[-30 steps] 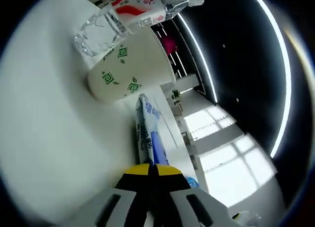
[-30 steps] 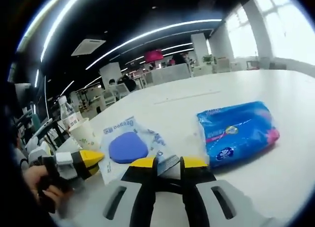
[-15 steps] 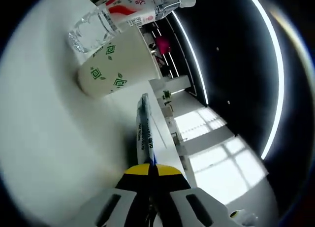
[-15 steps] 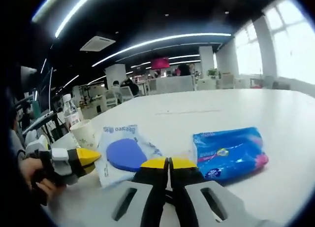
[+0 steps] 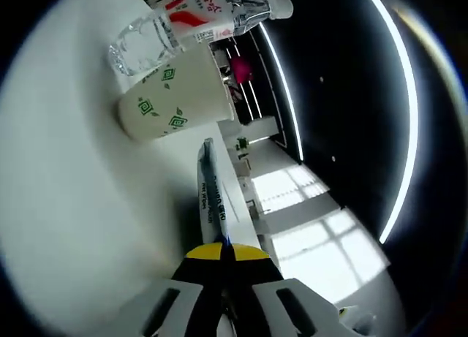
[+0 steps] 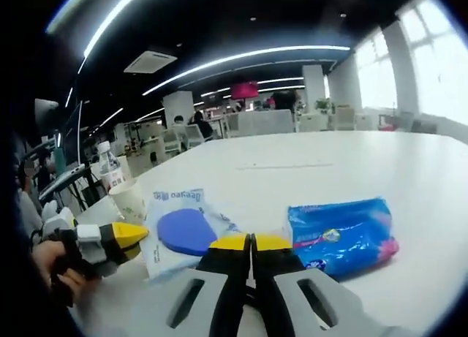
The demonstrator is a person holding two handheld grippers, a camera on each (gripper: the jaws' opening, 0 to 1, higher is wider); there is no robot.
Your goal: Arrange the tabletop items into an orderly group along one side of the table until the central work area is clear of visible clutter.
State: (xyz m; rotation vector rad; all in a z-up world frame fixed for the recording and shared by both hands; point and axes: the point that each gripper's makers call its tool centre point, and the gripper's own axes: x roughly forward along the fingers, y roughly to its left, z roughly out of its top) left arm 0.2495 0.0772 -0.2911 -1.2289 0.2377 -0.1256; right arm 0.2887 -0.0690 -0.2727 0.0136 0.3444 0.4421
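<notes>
A white desk [image 6: 351, 161] spans an open office; the left gripper [image 5: 221, 248] clamps a clear packet [image 6: 183, 231], right gripper's [image 6: 252, 242] fingers together.

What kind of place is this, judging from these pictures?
Probably a large open-plan office: long strip lights on a dark ceiling, rows of desks and chairs behind the white table, and big windows.
</notes>
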